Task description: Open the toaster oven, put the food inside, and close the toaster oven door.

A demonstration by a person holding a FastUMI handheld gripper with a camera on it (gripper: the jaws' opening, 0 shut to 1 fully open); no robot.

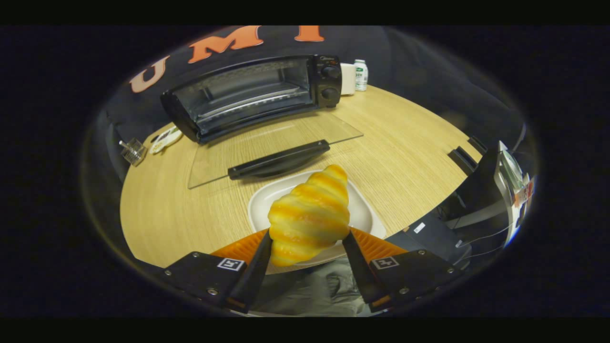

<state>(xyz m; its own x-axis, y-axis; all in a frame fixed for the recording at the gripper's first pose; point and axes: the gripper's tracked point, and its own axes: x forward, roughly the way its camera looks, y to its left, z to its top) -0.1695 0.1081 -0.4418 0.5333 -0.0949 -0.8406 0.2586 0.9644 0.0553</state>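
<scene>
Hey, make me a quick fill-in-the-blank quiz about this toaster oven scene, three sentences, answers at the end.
1. The gripper is shut on the ____.
2. The toaster oven's glass door is ____, lying flat over the wooden table.
3. Beneath the held food sits a white ____.

Missing words: croissant; open; plate.

A wooden table (410, 143) carries a white bottle (360, 75) beside a white box (348, 79) at its far edge. A small clear container (133, 151) lies near the opposite corner.
</scene>
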